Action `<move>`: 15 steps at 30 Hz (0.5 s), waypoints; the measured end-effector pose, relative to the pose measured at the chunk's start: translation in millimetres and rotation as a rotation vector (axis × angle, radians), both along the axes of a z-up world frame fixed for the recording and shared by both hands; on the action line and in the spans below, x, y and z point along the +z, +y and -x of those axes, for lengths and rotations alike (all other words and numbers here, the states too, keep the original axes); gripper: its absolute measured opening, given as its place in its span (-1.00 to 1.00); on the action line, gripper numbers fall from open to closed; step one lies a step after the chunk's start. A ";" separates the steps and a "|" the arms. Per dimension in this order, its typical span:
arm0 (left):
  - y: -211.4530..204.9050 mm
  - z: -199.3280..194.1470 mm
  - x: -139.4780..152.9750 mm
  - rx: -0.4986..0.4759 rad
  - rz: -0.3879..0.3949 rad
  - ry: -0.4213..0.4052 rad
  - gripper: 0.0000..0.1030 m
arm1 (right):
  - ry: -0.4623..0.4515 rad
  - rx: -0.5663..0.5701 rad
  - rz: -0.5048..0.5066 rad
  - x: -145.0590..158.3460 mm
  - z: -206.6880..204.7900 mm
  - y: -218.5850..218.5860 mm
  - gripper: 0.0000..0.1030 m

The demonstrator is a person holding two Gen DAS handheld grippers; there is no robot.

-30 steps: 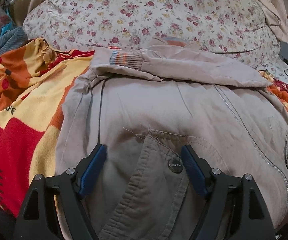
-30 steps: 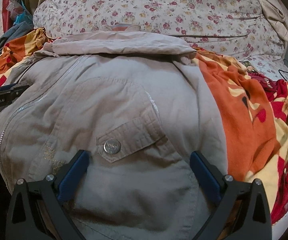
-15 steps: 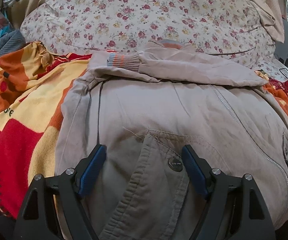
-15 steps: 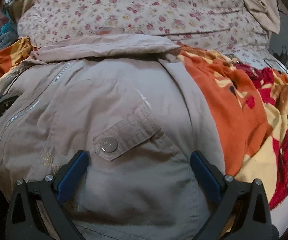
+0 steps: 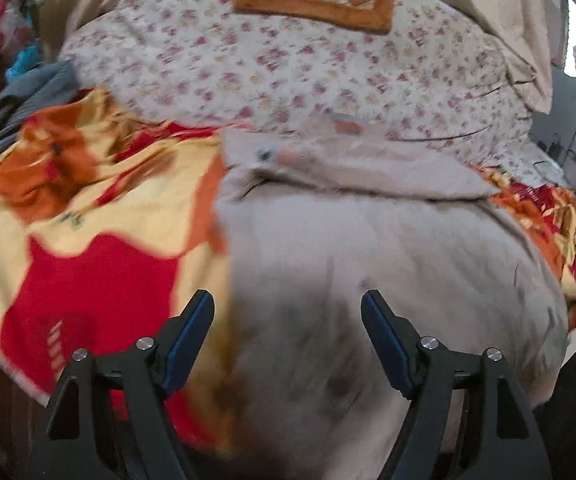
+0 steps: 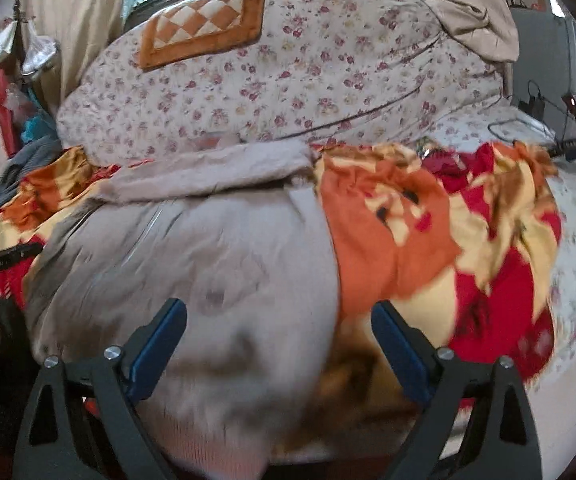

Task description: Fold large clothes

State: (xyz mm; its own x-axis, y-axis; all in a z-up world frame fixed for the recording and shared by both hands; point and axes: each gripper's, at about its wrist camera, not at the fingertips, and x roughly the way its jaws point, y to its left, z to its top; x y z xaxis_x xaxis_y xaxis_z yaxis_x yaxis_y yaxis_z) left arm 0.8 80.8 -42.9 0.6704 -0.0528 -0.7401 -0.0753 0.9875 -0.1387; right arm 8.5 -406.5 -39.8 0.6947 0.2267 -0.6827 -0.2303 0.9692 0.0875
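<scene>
Both claws [image 5: 287, 336] [image 6: 279, 340] wide, empty — beige jacket [image 5: 368, 248] on red/orange blanket [image 5: 99, 256], floral quilt [image 5: 288, 64] behind.

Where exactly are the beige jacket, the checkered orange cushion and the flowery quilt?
beige jacket [image 5: 368, 260], left wrist view, on its front panel.
checkered orange cushion [image 6: 203, 24], right wrist view, on its checkered middle.
flowery quilt [image 6: 328, 80], right wrist view, on its bare upper surface.

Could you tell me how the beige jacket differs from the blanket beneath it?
The beige jacket is plain, while the blanket is patterned in red, orange and yellow. The jacket lies on top with a sleeve folded across; the blanket spreads wider on both sides. Both are rumpled cloth on the bed.
</scene>
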 end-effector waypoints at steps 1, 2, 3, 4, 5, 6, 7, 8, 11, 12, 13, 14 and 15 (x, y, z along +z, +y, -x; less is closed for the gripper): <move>2.3 10.9 -2.0 -0.003 0.010 0.010 0.33 | 0.025 0.016 -0.003 -6.5 10.6 -4.1 0.86; 3.1 16.3 -4.0 -0.004 0.014 0.015 0.33 | 0.053 0.024 0.000 -13.1 17.6 -6.1 0.86; 1.9 23.6 -6.9 0.000 0.008 0.026 0.33 | 0.099 0.031 0.002 -22.6 25.4 -8.2 0.86; -0.5 28.9 -9.4 0.005 0.000 0.033 0.33 | 0.123 0.039 -0.004 -26.6 26.4 -6.0 0.86; -3.1 34.7 -12.3 0.009 -0.003 0.036 0.33 | 0.134 0.056 -0.013 -28.0 27.7 -5.1 0.86; -5.4 39.1 -16.4 0.013 0.001 0.043 0.33 | 0.140 0.064 -0.009 -29.4 25.9 -4.7 0.86; -8.0 42.4 -22.7 0.021 0.012 0.061 0.33 | 0.168 0.066 0.009 -34.4 22.3 -1.9 0.86; -9.6 43.4 -27.8 0.025 0.020 0.079 0.33 | 0.210 0.069 0.019 -43.4 17.3 1.7 0.86; -11.8 48.0 -41.8 0.035 0.028 0.138 0.33 | 0.361 0.097 0.027 -69.3 2.8 8.0 0.64; -11.9 50.8 -44.1 0.036 0.029 0.150 0.32 | 0.375 0.120 0.034 -73.0 3.2 12.6 0.61; -12.0 54.3 -45.7 0.037 0.031 0.158 0.32 | 0.375 0.143 0.038 -73.3 6.4 16.1 0.59; -12.3 58.4 -47.2 0.036 0.036 0.164 0.32 | 0.368 0.173 0.039 -73.0 10.3 20.6 0.57; -12.4 62.4 -50.1 0.033 0.045 0.171 0.32 | 0.363 0.188 0.041 -72.8 13.1 23.8 0.54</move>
